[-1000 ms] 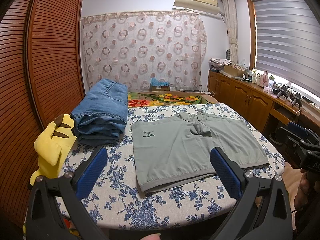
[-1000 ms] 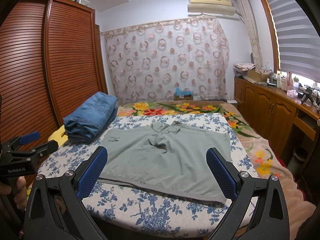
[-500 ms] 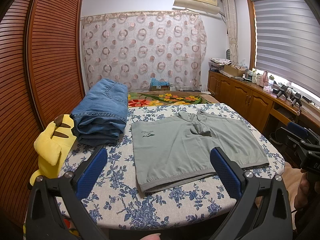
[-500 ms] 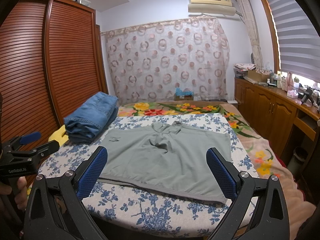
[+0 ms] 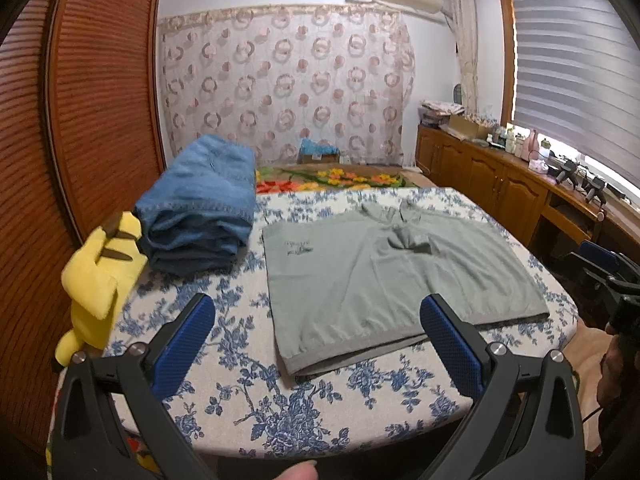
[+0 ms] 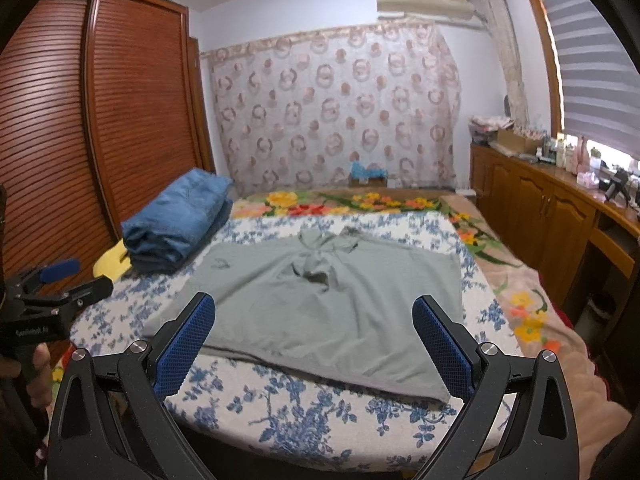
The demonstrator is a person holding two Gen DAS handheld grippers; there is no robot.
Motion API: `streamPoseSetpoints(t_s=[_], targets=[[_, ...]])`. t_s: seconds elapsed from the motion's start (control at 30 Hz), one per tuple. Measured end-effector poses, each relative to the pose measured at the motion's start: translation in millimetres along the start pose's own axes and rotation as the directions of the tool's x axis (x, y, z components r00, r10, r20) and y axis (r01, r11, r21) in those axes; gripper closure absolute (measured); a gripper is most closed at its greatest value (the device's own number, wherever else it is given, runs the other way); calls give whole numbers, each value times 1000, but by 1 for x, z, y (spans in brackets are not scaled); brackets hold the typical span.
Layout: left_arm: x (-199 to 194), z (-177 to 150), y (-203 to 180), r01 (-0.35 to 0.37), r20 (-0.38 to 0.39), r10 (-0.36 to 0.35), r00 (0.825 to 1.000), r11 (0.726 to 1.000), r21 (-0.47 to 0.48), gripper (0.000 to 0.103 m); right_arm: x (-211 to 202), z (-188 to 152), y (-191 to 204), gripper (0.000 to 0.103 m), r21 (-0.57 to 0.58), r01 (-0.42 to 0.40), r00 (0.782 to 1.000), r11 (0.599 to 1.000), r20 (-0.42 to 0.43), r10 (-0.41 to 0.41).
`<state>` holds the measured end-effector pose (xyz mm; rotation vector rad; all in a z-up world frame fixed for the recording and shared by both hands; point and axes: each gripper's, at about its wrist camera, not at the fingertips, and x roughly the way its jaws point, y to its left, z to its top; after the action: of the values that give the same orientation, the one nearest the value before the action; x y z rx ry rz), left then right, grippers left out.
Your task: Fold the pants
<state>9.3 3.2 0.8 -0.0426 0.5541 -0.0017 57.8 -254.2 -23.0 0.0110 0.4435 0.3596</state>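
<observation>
- The grey-green pants (image 5: 384, 276) lay spread out flat in the middle of the table (image 5: 320, 412), which had a white cloth with blue flowers on it.
- They were shorts, with the waist band along the near edge and the two short legs meeting at the far side, where the cloth was bunched up a little.
- The left gripper (image 5: 316, 344) was held in the air in front of the near edge of the table. Its two blue fingers (image 5: 184, 340) were spread wide apart and held nothing.
- The right gripper (image 6: 316, 344) was the same. It was wide apart, it was empty, and it touched no cloth.
- Both grippers pointed at the pants but were not on them yet.
- A pile of blue jeans (image 5: 200, 216) sat folded at the far left of the table, just beside the pants but not touching them. That job looked done.
- A yellow plush toy (image 5: 96, 280) sat at the left edge, next to the jeans.
- I think the folding of the grey-green pants had not begun. No part was folded over.
- What was left seemed to be all of it: grab the cloth, fold one half over the other, then fold again to make it small.
</observation>
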Motion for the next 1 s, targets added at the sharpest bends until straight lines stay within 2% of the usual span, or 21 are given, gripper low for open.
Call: streamPoseSetpoints(t_s=[0.37,0.6,0.87,1.0], targets=[[41,-30,18,21,-108,-23,994,1000,-20,0,33,-23,-42,2,10,43,994,999,-101,-41],[63,-47,29,24,-177,-30,984,999,-36,0,59,-40,-65,2,2,64,985,998,-164,-63],[71,-60,46,32,-191,-50,980,995,-96,1,86,-60,-80,2,-11,73,969,997,-235,-74],[69,-60,55,45,-180,-68,981,990,-133,6,94,-69,-83,2,-36,92,959,995,-268,-98]])
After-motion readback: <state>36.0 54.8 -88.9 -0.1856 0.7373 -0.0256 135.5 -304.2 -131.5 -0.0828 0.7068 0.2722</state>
